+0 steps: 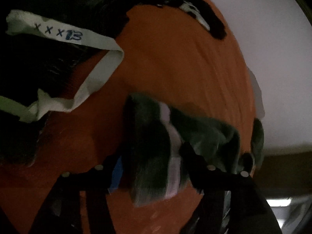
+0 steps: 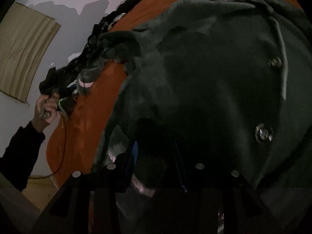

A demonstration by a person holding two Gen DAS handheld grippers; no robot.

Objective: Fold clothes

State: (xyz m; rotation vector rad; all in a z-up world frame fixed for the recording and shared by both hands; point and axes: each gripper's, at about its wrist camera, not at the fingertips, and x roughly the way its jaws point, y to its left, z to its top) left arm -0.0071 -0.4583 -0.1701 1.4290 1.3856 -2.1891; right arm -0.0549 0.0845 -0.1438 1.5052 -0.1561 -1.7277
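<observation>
Both grippers' fingers (image 1: 193,156) pinching green garment (image 2: 204,78) (pink-striped), orange sheet (image 1: 175,68) beneath

Surface: orange sheet (image 1: 175,68); it lies under everything
Wall: pale wall (image 2: 64,19); plain, behind the sheet
Curtain: beige curtain (image 2: 25,54); hangs at far left
Strip: white tape (image 1: 64,35); blue handwritten marks
</observation>
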